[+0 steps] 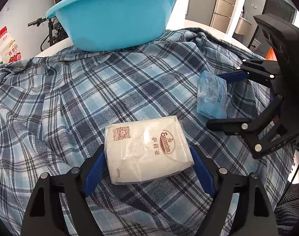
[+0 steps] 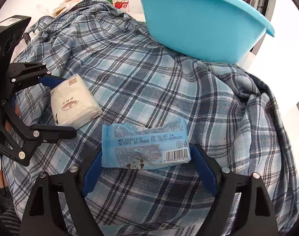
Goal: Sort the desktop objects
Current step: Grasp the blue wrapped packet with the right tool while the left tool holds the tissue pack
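Blue pads (image 1: 94, 169) of the left tongs (image 1: 147, 169) are straddling the napkin pack (image 1: 147, 149), open; right tongs (image 2: 147, 169) likewise around the wipes (image 2: 145, 147); slippery wrappers risk sliding out

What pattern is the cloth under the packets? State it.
Blue, white and dark plaid cloth; clearest in the right wrist view.

White napkin pack (image 1: 148, 150): flat on plaid cloth, lower centre of left view. Blue wipes packet (image 2: 145, 144): flat, barcode up, lower centre of right view. Blue basin (image 1: 118, 15): upright, top.
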Motion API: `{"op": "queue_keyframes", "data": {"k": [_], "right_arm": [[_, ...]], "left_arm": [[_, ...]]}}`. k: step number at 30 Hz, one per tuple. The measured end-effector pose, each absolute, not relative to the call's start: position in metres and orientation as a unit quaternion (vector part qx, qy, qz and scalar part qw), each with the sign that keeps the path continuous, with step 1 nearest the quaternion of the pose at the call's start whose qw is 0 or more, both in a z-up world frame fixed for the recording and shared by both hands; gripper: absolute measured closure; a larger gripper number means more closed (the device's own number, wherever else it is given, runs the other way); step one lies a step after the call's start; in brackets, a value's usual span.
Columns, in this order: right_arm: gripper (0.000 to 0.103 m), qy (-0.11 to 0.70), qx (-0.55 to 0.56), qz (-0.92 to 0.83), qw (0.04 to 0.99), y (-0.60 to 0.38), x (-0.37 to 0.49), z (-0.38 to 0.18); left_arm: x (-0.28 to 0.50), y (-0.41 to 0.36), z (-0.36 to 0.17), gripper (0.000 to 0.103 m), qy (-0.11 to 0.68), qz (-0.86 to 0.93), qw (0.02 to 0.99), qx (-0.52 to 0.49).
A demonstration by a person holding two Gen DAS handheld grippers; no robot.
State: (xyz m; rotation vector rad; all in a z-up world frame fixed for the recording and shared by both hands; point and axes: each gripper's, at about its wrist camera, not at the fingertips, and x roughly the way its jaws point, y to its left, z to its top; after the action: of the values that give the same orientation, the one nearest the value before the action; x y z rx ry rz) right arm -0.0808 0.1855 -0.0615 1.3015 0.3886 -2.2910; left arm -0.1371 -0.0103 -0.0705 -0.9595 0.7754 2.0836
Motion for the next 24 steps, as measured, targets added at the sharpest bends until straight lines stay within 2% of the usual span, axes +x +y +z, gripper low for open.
{"op": "queue_keyframes", "data": {"k": [9, 11, 13, 17, 24], "right_arm": [[0.013, 0.132, 0.471, -0.841, 0.231, 0.187, -0.079, -0.064], [0.013, 0.133, 0.472, -0.841, 0.231, 0.188, -0.079, -0.063], [0.022, 0.134, 0.470, -0.840, 0.236, 0.188, -0.078, -0.060], [0.022, 0.128, 0.457, -0.847, 0.241, 0.191, -0.074, -0.048], [0.023, 0.103, 0.435, -0.858, 0.252, 0.199, -0.066, -0.020]], "left_arm": [[-0.141, -0.004, -0.071, 0.017, 0.296, 0.812, 0.342, -0.369], [-0.142, -0.005, -0.069, 0.026, 0.291, 0.814, 0.338, -0.372], [-0.140, -0.006, -0.067, 0.026, 0.298, 0.815, 0.331, -0.371], [-0.136, -0.008, -0.061, 0.027, 0.317, 0.819, 0.312, -0.362], [-0.127, -0.016, -0.033, 0.027, 0.302, 0.830, 0.320, -0.343]]}}
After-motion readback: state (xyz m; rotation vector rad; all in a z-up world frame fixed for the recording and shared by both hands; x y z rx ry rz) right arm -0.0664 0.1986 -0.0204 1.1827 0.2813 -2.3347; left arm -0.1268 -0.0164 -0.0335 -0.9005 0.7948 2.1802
